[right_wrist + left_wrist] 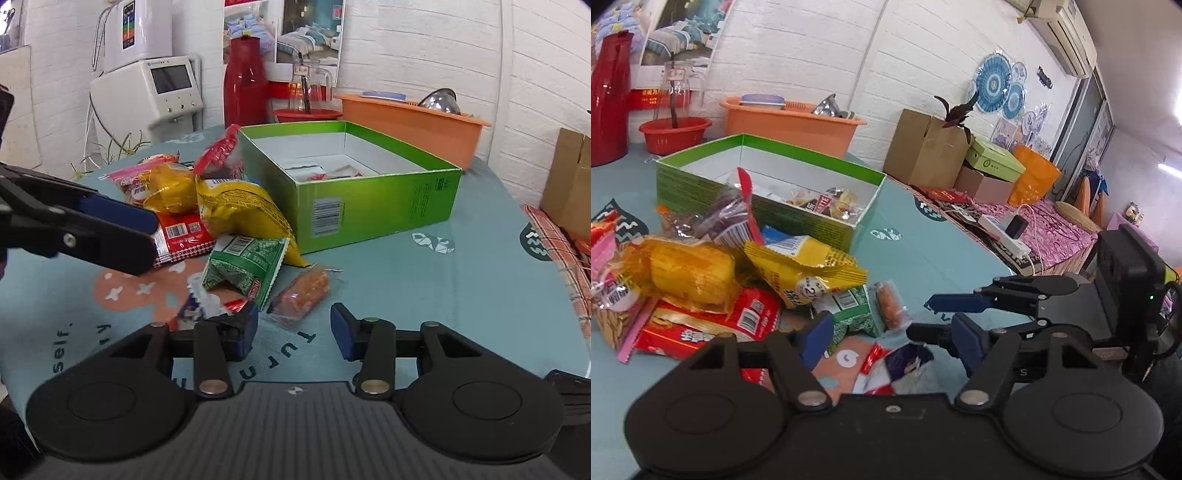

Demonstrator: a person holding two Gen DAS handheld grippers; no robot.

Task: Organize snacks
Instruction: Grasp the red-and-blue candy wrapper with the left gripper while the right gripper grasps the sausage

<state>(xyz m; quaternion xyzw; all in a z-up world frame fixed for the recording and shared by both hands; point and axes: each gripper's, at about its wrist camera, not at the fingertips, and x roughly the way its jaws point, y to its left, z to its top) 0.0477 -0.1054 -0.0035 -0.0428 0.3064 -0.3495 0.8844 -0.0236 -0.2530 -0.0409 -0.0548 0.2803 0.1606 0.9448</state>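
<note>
My counter [406, 280] is pale teal, printed with white lettering and a salmon shape dotted with white crosses. The box [369, 206] is bright green outside, white inside, with a black barcode. Beside it lie a yellow packet [236, 210], a green-and-white packet [245, 264], a red-and-white one [181, 236] and an orange bar in clear wrap [301, 295]. My hand-held gripper [294, 332] is black with blue pads.

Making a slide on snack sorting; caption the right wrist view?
Open right hand-held gripper nears an orange snack packet beside the green box.
</note>
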